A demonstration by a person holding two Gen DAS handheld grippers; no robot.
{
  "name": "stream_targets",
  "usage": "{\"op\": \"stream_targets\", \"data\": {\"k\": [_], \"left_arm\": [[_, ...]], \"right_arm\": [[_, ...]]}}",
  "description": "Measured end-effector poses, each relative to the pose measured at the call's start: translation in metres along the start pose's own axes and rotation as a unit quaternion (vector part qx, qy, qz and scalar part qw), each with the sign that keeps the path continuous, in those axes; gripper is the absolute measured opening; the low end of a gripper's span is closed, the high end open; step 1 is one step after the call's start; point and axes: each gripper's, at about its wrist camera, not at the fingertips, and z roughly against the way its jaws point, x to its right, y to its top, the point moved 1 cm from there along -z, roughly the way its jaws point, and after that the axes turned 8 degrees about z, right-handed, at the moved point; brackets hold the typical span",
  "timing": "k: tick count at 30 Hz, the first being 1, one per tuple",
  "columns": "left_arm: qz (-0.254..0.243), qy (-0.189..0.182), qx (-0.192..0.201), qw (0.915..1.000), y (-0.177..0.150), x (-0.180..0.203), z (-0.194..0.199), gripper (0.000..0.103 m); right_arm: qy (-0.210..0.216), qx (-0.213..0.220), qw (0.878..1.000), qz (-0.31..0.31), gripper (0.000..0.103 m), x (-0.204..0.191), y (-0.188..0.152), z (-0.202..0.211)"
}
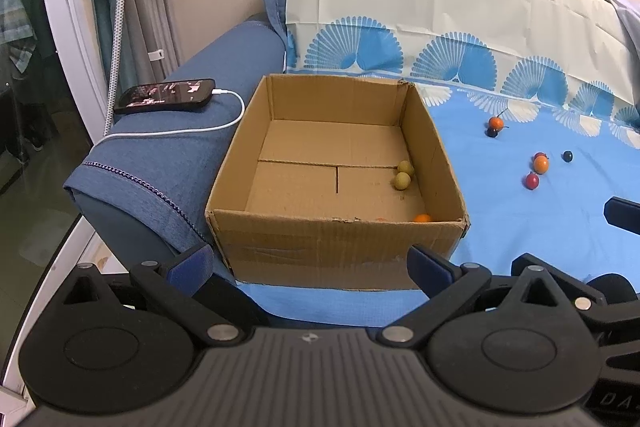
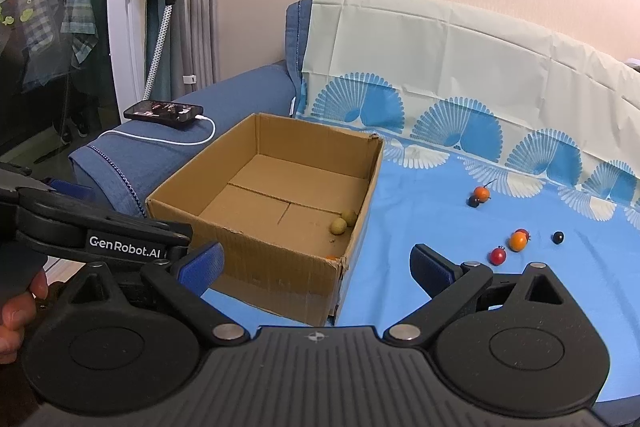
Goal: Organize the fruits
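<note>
A home living room. A blue sofa [image 2: 240, 87] draped with a patterned cloth [image 2: 460, 75] shows it. A phone [image 1: 166, 95] charges on the armrest

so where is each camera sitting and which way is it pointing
Left wrist: on the left gripper, open, facing the cardboard box head-on; the phone lies on the sofa arm to the left.
Right wrist: on the right gripper, open, further right, looking at the box's near corner; the left gripper and a hand show at the left edge.
Shared: box, green fruits inside, loose fruits on the blue cloth.
</note>
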Motion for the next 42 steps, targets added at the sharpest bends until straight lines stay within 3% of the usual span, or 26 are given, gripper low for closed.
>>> {"op": "stream_targets", "data": {"k": [17,26,37,42], "left_arm": [[-0.012,0.004,-0.025,0.9996,0.002,0.003,-0.021,0.103],[-0.042,0.006,-0.043,0.9982,0.011,0.027,-0.042,0.103],[-0.082,-0.031,-0.044,0.9951,0.049,0.108,-0.072,0.103],[-0.080,-0.088,-0.088,0.9890,0.075,0.164,-0.104,0.103]], "right_arm": [[0.006,-0.020,1.000,-0.020,0.099,0.009,-0.005,-0.018],[-0.010,-0.030,0.998,-0.056,0.099,0.036,-0.012,-0.033],[-0.089,-0.012,0.990,-0.105,0.099,0.123,-0.025,-0.043],[-0.135,-0.012,0.978,-0.157,0.099,0.186,-0.041,-0.053]]}}
